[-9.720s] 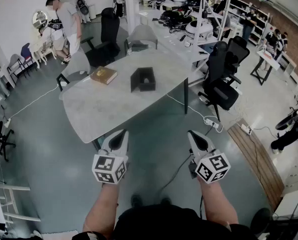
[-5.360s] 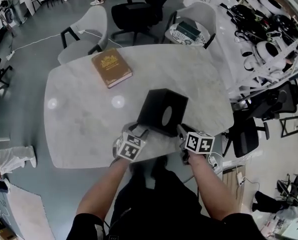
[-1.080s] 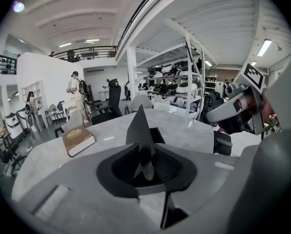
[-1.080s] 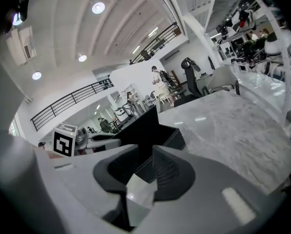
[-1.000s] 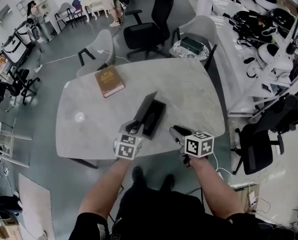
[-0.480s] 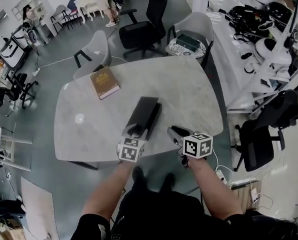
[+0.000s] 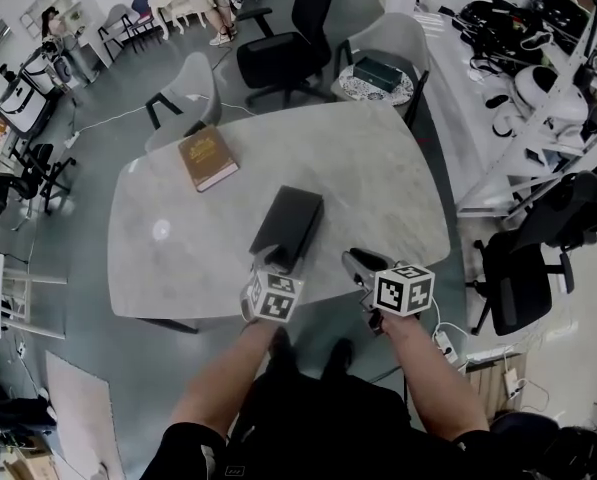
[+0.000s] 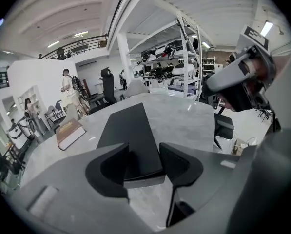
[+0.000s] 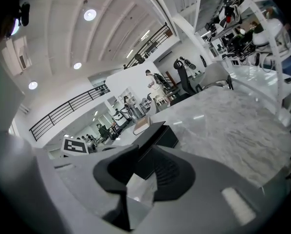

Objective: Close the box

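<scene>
Lid down flat since second ago; black box (image 7: 288, 226) looks closed, near-centre on table (image 7: 168, 268). Left gripper (image 7: 267, 261) jaws just been opening, astride box's near end, not pinching. Right gripper (image 7: 355, 265) at right, slightly parted, empty. Risk: left jaw snags lid on withdrawal, lifts it.

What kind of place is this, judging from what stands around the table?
Probably an open lab or workshop, perhaps for robotics: metal racks hold white and black machines, office chairs stand on a bare grey floor around the table, and a railed upper gallery runs along the wall.
</scene>
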`<act>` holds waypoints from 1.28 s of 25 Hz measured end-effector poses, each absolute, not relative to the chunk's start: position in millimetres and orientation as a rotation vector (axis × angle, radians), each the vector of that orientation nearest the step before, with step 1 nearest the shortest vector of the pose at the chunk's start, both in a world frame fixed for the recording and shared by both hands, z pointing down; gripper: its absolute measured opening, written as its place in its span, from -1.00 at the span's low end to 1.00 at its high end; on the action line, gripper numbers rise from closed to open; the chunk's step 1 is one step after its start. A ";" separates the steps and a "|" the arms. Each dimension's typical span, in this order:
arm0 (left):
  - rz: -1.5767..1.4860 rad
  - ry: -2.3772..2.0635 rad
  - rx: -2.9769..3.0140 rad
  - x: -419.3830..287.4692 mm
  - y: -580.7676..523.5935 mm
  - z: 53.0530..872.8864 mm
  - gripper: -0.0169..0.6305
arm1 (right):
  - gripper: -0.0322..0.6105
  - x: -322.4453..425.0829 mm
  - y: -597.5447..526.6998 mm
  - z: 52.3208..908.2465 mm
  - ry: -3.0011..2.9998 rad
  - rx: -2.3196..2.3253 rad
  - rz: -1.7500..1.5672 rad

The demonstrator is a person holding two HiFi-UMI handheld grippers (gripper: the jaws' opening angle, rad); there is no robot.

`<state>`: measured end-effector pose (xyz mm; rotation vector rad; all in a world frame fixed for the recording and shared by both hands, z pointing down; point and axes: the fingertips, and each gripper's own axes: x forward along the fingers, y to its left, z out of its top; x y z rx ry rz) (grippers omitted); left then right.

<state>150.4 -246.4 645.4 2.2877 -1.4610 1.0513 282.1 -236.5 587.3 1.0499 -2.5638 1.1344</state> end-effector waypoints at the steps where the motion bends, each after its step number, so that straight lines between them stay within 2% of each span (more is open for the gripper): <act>1: 1.054 -1.451 2.283 151.2 -246.3 648.3 -0.33 | -0.61 283.4 -236.0 588.6 -2.563 1.054 1.144; 11: 1.011 -1.430 2.247 153.1 -248.9 654.3 -0.30 | -0.61 289.4 -229.7 595.1 -2.555 1.074 1.195; 14: 0.913 -1.441 2.248 150.8 -252.4 645.0 -0.33 | -0.61 291.1 -232.7 594.5 -2.557 1.084 1.174; 25: 0.555 -1.344 2.413 152.3 -239.8 553.1 -0.35 | -0.62 284.6 -223.0 562.8 -2.613 1.061 1.059; 32: 0.453 -1.435 2.458 126.9 -222.5 519.8 -0.47 | -0.69 253.5 -213.9 529.6 -2.671 0.996 0.956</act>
